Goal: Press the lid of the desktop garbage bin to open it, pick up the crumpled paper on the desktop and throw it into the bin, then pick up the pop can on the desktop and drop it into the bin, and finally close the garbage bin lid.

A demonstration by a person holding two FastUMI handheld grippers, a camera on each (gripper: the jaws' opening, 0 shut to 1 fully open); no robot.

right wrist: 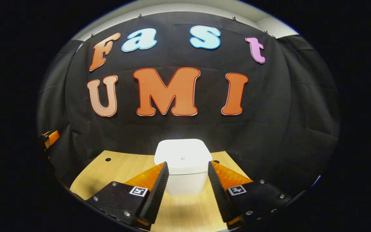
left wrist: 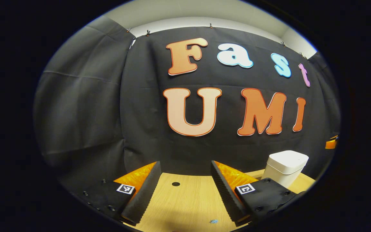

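A white desktop garbage bin (right wrist: 183,164) with its lid down stands on the wooden desktop (right wrist: 114,174), straight ahead in the right gripper view. My right gripper (right wrist: 185,174) is open and points at the bin, a little short of it, with its fingers framing the bin's sides without touching. In the left gripper view the same bin (left wrist: 285,167) stands at the right on the desktop (left wrist: 185,199). My left gripper (left wrist: 185,174) is open above bare wood, with nothing between its fingers.
The black cloth wall hangs close behind the desk's far edge. A small dark hole (left wrist: 175,184) marks the wood ahead of the left gripper. A tiny blue scrap (left wrist: 214,221) lies near its fingers. Part of the other gripper (right wrist: 48,138) shows at the left edge.
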